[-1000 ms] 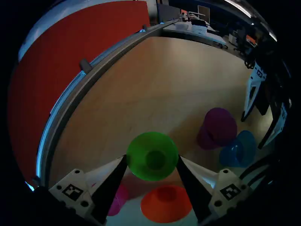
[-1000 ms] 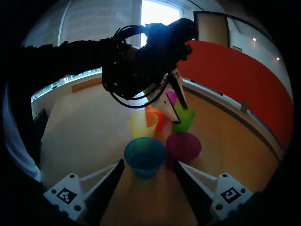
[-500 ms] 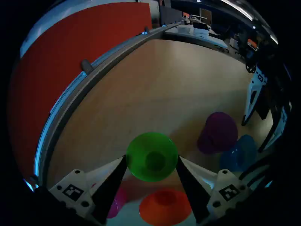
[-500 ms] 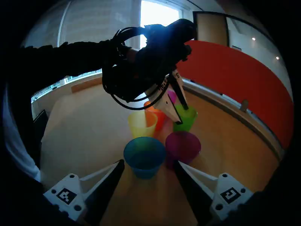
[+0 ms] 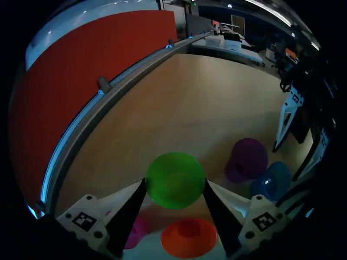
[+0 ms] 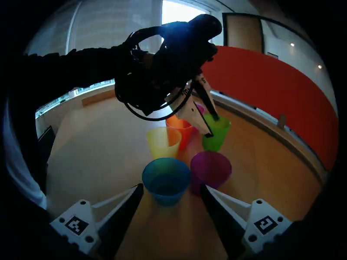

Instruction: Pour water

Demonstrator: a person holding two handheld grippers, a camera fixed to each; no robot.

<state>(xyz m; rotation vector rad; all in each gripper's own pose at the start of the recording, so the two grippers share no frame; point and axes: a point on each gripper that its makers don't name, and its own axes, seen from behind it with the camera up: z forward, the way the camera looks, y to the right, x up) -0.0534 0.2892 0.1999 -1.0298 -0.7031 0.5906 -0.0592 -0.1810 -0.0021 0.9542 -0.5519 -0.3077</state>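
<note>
The left gripper view is dim and bluish, lit by a ceiling strip [image 5: 277, 12] at 1 o'clock. In the right gripper view, the window [image 6: 182, 15] at 12 o'clock glares white, turning the hand [image 6: 173, 65] into silhouette. Edges bend fisheye-fashion.

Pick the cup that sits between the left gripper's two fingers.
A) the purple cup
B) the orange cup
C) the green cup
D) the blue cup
C: in the left gripper view, the green cup fills the gap between the fingers of the left gripper, with both fingers against its sides. The purple cup and blue cup stand off to one side.
</note>
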